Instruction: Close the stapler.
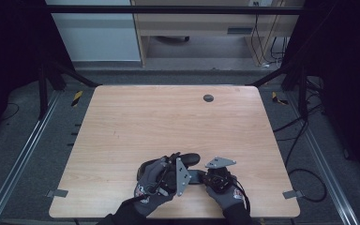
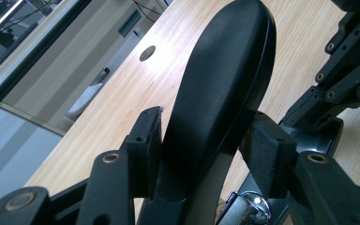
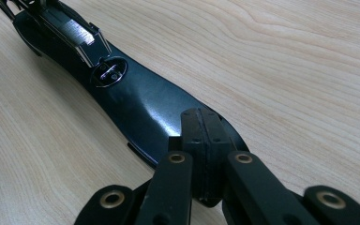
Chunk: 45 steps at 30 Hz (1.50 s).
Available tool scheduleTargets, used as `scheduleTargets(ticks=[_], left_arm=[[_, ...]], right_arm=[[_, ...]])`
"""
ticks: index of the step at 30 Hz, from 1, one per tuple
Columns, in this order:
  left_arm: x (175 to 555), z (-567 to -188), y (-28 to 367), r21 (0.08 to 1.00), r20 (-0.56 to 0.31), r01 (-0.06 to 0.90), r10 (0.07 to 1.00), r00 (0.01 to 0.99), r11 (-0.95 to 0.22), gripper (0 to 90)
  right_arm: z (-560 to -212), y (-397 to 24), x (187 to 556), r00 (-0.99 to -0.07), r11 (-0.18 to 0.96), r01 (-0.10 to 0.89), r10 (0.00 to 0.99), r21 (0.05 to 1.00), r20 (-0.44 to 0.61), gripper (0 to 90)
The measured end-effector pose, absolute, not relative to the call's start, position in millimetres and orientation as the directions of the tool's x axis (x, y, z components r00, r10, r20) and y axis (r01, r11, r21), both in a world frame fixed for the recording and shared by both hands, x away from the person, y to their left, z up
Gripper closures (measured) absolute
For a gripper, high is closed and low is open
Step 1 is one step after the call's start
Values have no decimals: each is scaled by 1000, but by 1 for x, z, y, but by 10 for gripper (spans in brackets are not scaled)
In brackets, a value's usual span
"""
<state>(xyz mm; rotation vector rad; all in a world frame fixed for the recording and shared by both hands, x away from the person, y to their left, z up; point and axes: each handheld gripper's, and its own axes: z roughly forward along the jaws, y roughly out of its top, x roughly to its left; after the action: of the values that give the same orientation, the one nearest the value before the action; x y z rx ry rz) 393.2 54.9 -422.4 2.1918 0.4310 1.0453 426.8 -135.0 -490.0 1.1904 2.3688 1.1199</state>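
Risks first. Our left gripper [image 2: 205,140] is clamped across the raised top arm [image 2: 225,70] of what we read as a black stapler [image 1: 191,161], one pad on each flank. That arm is smooth, rounded and tapering, so if we lever it further the pads could slide up along it and it would snap back down.

Our right gripper [image 3: 201,136] is fully clenched, pads together, with the tips on the near end of the stapler base [image 3: 140,103]. We can't tell whether they pinch a thin edge or only press down. If they only press, the hold is weak. A pull from the left side could then pivot or drag the base across the table [image 1: 168,117], which is bare smooth wood.

The two grippers are also just beside each other. In the left gripper view the right one's linkage sits close to the arm, so a collision is possible if either hand twists.

Location: measured from the cable hole [image 1: 208,98] in the tabletop, the stapler lies well away, toward our edge and slightly left of it. The gloved left hand [image 1: 152,180] and right hand [image 1: 225,192] sit either side.

Containers: nothing box-like on the table. The nearest thing is the metal staple channel [image 3: 72,30] at the base's far end. We can't tell whether it holds staples. The cable hole looks empty, no cable through it.
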Motion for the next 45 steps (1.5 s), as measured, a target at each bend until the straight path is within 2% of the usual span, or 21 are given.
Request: scheduleTargets(ticks=[27,45], left_arm=[[392,-434,48,657,584,-13,497,642,-754,483],[390,-447,41,609,635,-46,451,628,-792,483]], right_arm=[[-490,-135,426,-634,369,563,767,740,100,900],[-491,-139,427,-619,342,576,775,742,124,900]])
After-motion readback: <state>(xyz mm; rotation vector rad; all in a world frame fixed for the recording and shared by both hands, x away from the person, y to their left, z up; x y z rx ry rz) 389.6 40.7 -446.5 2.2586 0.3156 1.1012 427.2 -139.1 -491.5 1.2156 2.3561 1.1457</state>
